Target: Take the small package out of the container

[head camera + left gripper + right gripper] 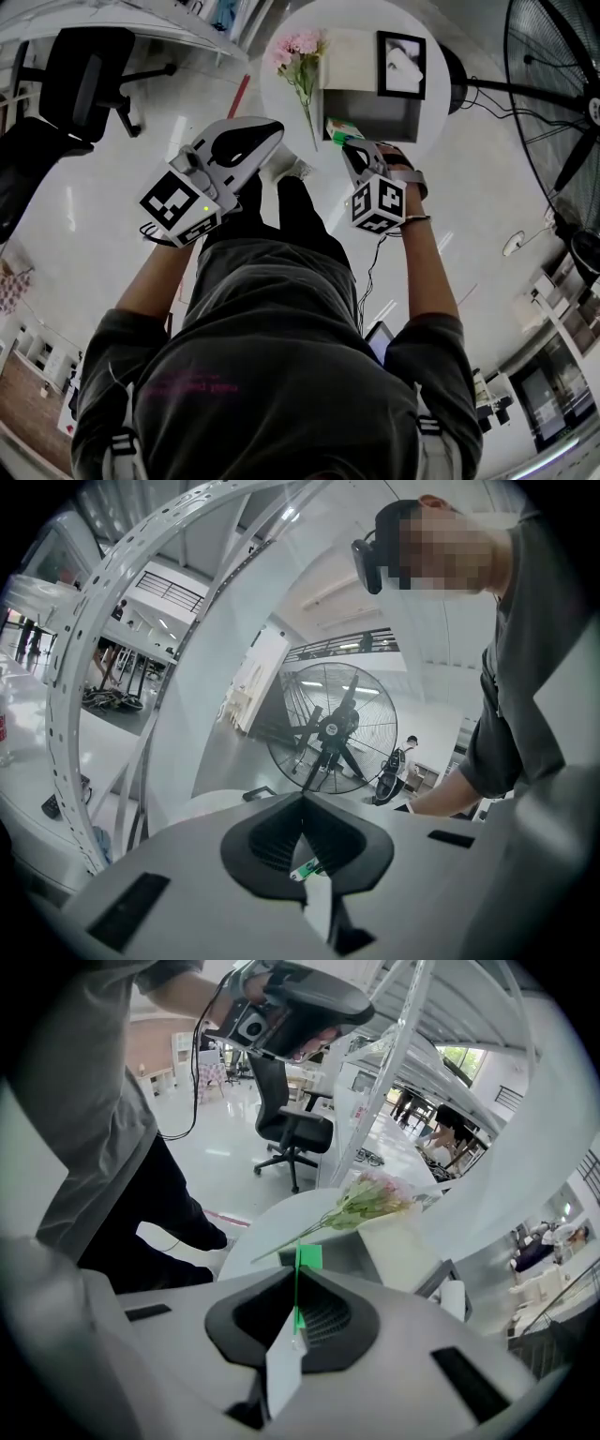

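The small green and white package [339, 130] hangs just in front of the grey open-topped container [375, 114] on the round white table [277, 98]. My right gripper [352, 148] is shut on it. In the right gripper view the package [308, 1257] shows edge-on, sticking out past the closed jaws of the right gripper [296, 1277], with the container [342, 1252] behind. My left gripper [272, 129] is raised to the left of the table with its jaws together and nothing in them. From the left gripper [302, 803] a green scrap shows through the jaw slit.
Pink flowers [298, 47] and a black picture frame [401, 64] stand by the container. A large floor fan [562, 94] is at the right. An office chair [89, 80] stands at the far left. The person's legs and feet are right against the table's near edge.
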`<action>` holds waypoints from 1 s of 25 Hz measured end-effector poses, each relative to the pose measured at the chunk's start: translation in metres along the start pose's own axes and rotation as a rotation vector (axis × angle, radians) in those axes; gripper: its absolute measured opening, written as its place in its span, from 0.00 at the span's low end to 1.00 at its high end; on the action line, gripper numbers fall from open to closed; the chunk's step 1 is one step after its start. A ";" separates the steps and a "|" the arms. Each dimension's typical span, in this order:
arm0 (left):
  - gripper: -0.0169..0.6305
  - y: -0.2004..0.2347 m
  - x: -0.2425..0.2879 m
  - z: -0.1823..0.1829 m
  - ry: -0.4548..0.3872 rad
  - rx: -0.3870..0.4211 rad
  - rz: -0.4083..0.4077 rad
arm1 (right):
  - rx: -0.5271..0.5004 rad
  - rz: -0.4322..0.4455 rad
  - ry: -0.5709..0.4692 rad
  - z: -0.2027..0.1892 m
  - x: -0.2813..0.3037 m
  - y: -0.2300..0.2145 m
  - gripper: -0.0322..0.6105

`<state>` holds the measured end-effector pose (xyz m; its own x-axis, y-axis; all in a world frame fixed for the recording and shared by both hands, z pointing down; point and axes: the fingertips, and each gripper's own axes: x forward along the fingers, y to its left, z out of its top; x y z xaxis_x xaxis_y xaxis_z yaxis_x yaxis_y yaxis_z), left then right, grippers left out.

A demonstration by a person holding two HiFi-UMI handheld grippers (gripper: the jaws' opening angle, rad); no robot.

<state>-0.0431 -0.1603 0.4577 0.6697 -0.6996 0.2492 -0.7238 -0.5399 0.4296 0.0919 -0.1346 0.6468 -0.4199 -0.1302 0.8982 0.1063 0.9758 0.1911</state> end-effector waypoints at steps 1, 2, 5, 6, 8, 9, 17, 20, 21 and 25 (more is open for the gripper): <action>0.05 0.000 0.000 0.002 0.001 0.004 -0.004 | 0.014 -0.006 -0.003 0.001 -0.002 -0.002 0.09; 0.05 -0.001 -0.001 0.004 0.002 0.008 -0.009 | 0.028 -0.014 -0.006 0.002 -0.004 -0.004 0.09; 0.05 -0.004 -0.004 0.010 0.005 0.022 -0.027 | 0.070 -0.044 -0.019 0.006 -0.014 -0.009 0.09; 0.05 -0.005 -0.004 0.013 0.002 0.029 -0.034 | 0.083 -0.056 -0.023 0.008 -0.018 -0.010 0.09; 0.05 -0.008 -0.006 0.020 -0.004 0.041 -0.046 | 0.111 -0.081 -0.031 0.011 -0.027 -0.014 0.09; 0.05 -0.009 -0.006 0.023 -0.006 0.046 -0.052 | 0.126 -0.094 -0.037 0.013 -0.032 -0.016 0.09; 0.05 -0.022 -0.013 0.049 -0.017 0.101 -0.108 | 0.267 -0.211 -0.111 0.032 -0.074 -0.037 0.09; 0.05 -0.026 -0.015 0.057 -0.019 0.121 -0.125 | 0.343 -0.254 -0.154 0.037 -0.090 -0.047 0.09; 0.05 -0.027 -0.016 0.060 -0.020 0.126 -0.130 | 0.375 -0.270 -0.177 0.039 -0.096 -0.051 0.09; 0.05 -0.031 -0.020 0.071 -0.024 0.146 -0.148 | 0.505 -0.339 -0.283 0.049 -0.123 -0.067 0.09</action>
<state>-0.0458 -0.1625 0.3781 0.7674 -0.6177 0.1718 -0.6357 -0.6983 0.3289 0.0918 -0.1758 0.5042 -0.5830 -0.4602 0.6696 -0.4795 0.8602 0.1738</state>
